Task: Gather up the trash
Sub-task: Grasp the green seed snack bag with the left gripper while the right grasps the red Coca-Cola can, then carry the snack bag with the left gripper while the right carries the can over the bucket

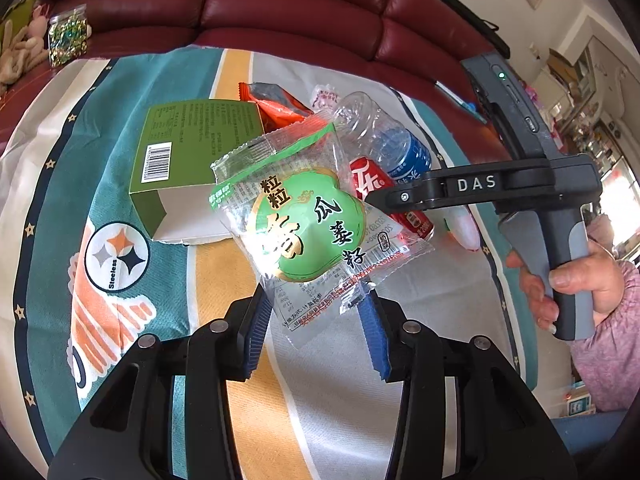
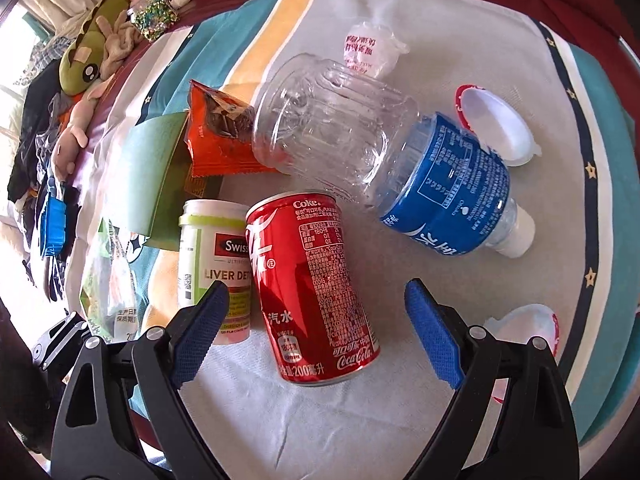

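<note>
Fingers first: the left gripper has its blue pads pinched on the lower edge of a clear seed wrapper with a green label, which stands up off the cloth between them, so one piece of trash is already in hand. The right gripper hangs with its jaws wide apart and nothing pressed between them; the red Coke can lies on its side in the gap, nearer the left finger, not yet touched as far as I can see. Just outside that left finger stands a white supplement jar. Beyond the fingertips lies a crushed water bottle with a blue label, with an orange snack wrapper and a green box farther off to the left, and small white cups to the right. No bin or bag shows, so I judge the collecting barely begun: most of the pile sits on the striped cloth. Both grippers point steeply down at the heap; from the left view the person's hand wraps the right gripper's handle, its arm reaching in above the can.
</note>
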The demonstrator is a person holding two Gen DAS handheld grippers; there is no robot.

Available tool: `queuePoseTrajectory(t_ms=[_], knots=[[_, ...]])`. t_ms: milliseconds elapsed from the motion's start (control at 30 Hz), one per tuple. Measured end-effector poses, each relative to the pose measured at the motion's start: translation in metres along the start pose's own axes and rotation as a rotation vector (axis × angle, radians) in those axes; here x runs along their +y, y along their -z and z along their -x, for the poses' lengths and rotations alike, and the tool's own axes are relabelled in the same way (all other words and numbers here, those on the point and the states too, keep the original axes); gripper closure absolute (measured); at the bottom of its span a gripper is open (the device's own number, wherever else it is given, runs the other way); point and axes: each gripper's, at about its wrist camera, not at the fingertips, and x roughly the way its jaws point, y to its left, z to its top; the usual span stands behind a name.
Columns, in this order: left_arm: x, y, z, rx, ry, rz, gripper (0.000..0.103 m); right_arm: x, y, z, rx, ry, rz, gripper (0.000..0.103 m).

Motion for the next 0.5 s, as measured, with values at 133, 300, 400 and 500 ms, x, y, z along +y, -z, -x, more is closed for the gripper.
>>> queuePoseTrajectory(t_ms=[133, 300, 400, 500], knots=[[-0.001, -0.002, -0.003, 0.004, -0.003, 0.009, 0.059, -0.001, 0.008, -0.006, 0.009, -0.017, 0.007, 0.055], [-0.014, -0.005, -0.001, -0.005, 0.000, -0.015, 0.059, -0.004, 0.026, 0.010, -0.020, 0.006, 0.014, 0.055], [-0.028, -0.006, 0.000, -0.007, 0.005, -0.037, 0.059, -0.010, 0.037, 0.026, -0.043, -0.002, 0.004, 0.055], [-0.045, -0.007, 0.000, -0.007, 0.012, -0.066, 0.059, -0.018, 0.048, 0.045, -0.075, -0.004, -0.009, 0.055]])
